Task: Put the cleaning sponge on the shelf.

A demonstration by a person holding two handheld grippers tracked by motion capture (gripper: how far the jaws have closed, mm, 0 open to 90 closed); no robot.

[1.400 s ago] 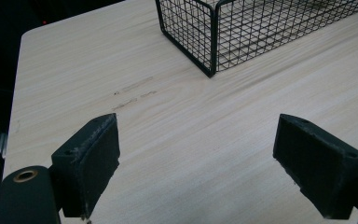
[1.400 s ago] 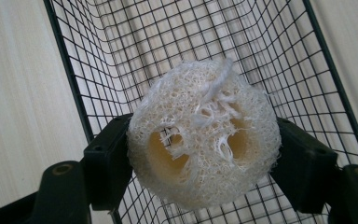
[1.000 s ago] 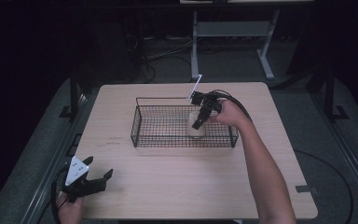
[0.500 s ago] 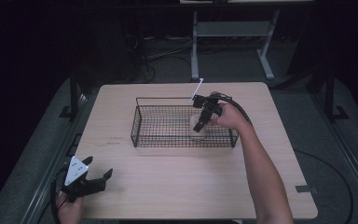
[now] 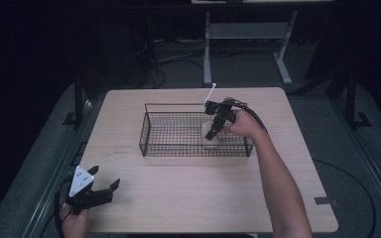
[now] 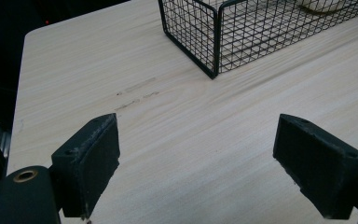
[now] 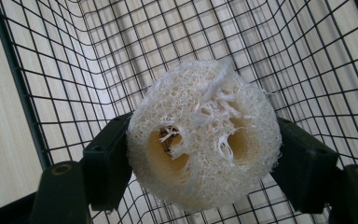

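Counter (image 5: 188,198): pale wood-grain top, rectangular, standing on a dark floor.

Wire basket (image 5: 151,131): black mesh, rectangular, set on the counter toward its far middle; its near corner shows in the left gripper view (image 6: 213,72).

Loofah slice (image 7: 204,135): off-white, fibrous, round, with two hollow channels through its face. It sits inside the wire basket at the right-hand end, seen in the high view as a pale disc (image 5: 212,140) under the jaws.

Right hand-held gripper (image 5: 212,130): reaching down into the basket from the person's right hand (image 5: 245,124), its two black jaws clamped on opposite sides of the loofah slice (whether the slice touches the basket floor cannot be told).

Left hand-held gripper (image 5: 108,184): at the near left corner of the counter, grey three-cornered plate on top, jaws spread wide apart with nothing between them; bare counter lies between the pads (image 6: 91,163), well apart from the basket.
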